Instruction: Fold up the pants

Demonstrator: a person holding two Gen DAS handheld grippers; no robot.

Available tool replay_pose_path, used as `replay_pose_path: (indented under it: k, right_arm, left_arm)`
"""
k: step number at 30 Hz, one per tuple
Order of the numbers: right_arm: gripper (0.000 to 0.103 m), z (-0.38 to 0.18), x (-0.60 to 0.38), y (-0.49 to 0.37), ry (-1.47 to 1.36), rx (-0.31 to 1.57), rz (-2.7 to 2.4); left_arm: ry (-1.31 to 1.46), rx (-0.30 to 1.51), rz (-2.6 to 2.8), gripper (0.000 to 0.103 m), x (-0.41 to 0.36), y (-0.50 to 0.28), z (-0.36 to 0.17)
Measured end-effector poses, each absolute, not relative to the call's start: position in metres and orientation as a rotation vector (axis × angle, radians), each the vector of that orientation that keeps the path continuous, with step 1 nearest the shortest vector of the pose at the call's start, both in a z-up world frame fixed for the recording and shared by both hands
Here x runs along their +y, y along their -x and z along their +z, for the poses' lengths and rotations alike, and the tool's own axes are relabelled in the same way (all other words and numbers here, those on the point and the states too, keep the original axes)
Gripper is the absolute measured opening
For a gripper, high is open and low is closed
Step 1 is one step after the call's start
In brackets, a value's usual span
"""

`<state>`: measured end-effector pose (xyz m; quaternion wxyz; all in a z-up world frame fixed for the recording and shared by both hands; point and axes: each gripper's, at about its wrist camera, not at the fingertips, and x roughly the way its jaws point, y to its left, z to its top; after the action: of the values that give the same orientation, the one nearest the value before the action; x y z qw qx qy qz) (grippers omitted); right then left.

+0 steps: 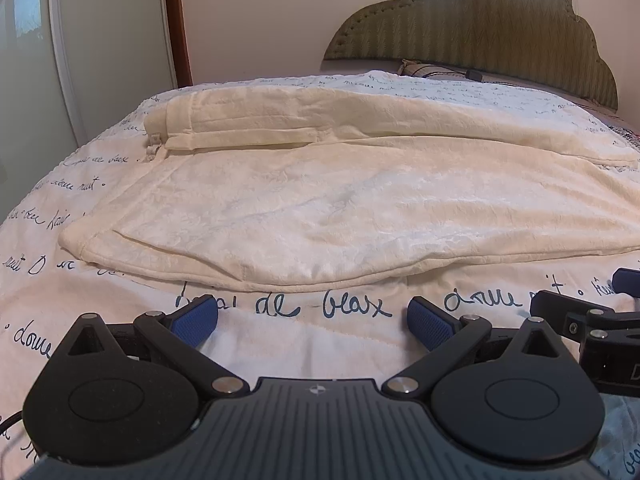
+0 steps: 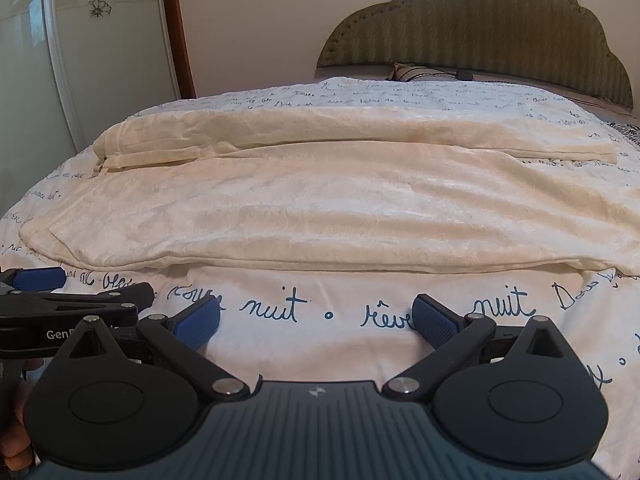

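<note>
Left gripper (image 1: 313, 319) spread wide, empty — cream crinkled pants (image 1: 320, 200) flat.

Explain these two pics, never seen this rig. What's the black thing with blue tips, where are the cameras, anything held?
No robot here: a person carries a hand-held gripper in each hand, each with a fisheye camera looking along its two blue-padded fingers. One picture is from the left hand-held gripper, the other from the right hand-held gripper. Both are open and hold nothing. Ahead, cream pants lie spread across a bed cover printed with blue handwriting. A green headboard stands at the back.
</note>
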<state>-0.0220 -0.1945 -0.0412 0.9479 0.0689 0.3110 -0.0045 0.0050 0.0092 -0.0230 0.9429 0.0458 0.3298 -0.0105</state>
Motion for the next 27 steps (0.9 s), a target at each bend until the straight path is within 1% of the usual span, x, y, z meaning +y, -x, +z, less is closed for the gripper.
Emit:
replay_pose_path:
  k: [27]
  right_arm:
    - [0.103,-0.0423,-0.1903,0.0223,-0.138,0.633,-0.009]
  left_arm:
    - [-0.108,0.669,-0.027,0.103,0.0073,-0.0051,-0.0251]
